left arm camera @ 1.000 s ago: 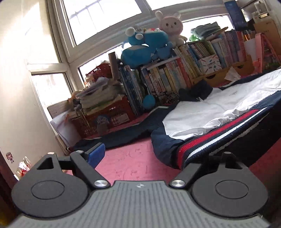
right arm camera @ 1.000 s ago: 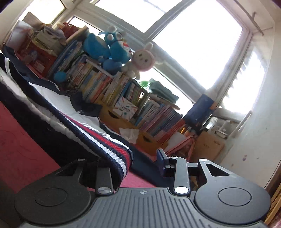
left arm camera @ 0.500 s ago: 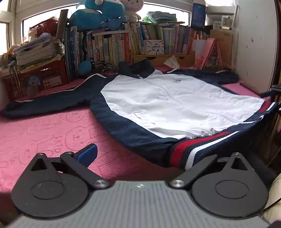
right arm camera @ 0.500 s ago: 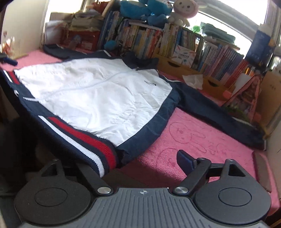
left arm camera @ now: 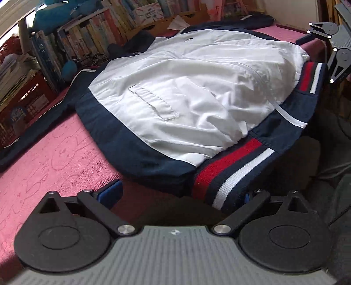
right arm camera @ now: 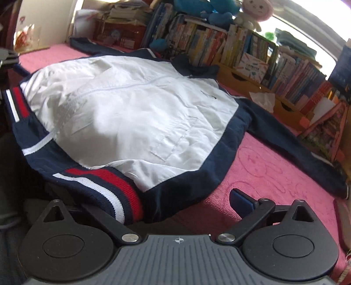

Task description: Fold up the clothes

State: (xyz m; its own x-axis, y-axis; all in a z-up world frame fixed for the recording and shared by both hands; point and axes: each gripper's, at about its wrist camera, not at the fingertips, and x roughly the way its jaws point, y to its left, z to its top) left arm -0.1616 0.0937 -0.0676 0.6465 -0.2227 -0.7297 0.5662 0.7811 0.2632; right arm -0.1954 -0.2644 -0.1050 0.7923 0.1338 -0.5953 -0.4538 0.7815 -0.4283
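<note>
A white and navy jacket [left arm camera: 186, 92] with a red, white and navy striped hem [left arm camera: 228, 173] lies front up on the pink blanket [left arm camera: 54, 157]. Its sleeves spread out to both sides. My left gripper [left arm camera: 178, 194] is open at the hem's left corner; the hem drapes over its right finger, while the blue-padded left finger [left arm camera: 109, 193] is bare. In the right wrist view the jacket [right arm camera: 136, 105] fills the middle. My right gripper [right arm camera: 173, 206] is open at the other hem corner [right arm camera: 118, 190], which covers its left finger.
Rows of books [right arm camera: 252, 50] and plush toys [right arm camera: 254, 11] line the far side under the window. A red crate [left arm camera: 24, 96] stands at the back left. The right gripper's body [left arm camera: 335, 50] shows at the bed's right edge, with dark floor beyond.
Both grippers have tipped downward from facing the window to looking onto the bed. The jacket hem has come down from a raised position, and the jacket now lies spread on the blanket.
</note>
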